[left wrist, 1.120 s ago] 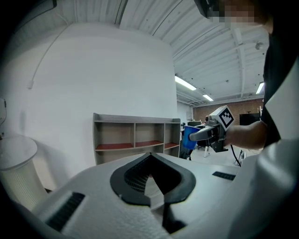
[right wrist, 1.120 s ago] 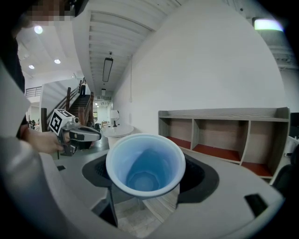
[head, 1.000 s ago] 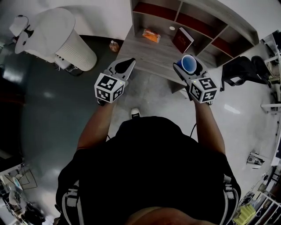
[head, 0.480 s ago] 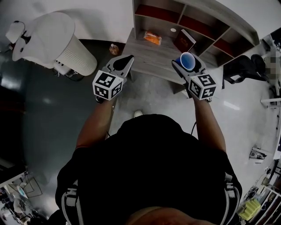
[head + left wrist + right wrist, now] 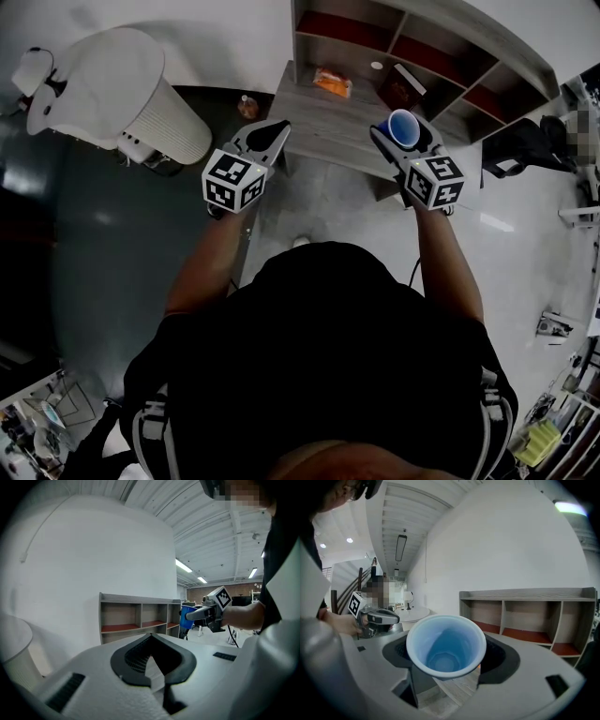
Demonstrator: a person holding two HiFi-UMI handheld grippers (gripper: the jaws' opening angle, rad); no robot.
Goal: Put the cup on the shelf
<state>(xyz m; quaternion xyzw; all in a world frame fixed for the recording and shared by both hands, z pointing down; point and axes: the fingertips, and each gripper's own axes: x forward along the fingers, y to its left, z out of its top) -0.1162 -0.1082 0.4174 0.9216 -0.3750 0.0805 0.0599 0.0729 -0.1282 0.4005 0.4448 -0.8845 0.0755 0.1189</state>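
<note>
Blue plastic cup (image 5: pixel 445 644), pale blue inside w/ a whitish rim, nothing in it, roughly upright w/ mouth up. It's clamped between the right tongs (image 5: pixel 401 133), one pad each side of its wall, held in the air over the near part of the grey wood-grain surface (image 5: pixel 328 117), short of the shelf (image 5: pixel 441 37) (not on it yet). Left tongs (image 5: pixel 272 133) clenched tip to tip, nothing between them, level w/ the right, well apart from the cup.

Shelf: grey wood, open compartments w/ red-brown floors. On the surface in front of it: an orange packet (image 5: pixel 333 82), a dark red book (image 5: pixel 401 86) lying just beyond the cup, and a small white round item (image 5: pixel 376 66), too small to ID. A small bottle (image 5: pixel 247 105) stands on the floor by the surface's left corner; a big white ribbed cylinder (image 5: pixel 141 89) further left.

Head view alone shows packet, book & bottle. Right gripper view looks straight into the cup's mouth, which blocks part of the surface. Left gripper view shows the cup from the side, in front of the shelf's right end, compartments looking bare.
</note>
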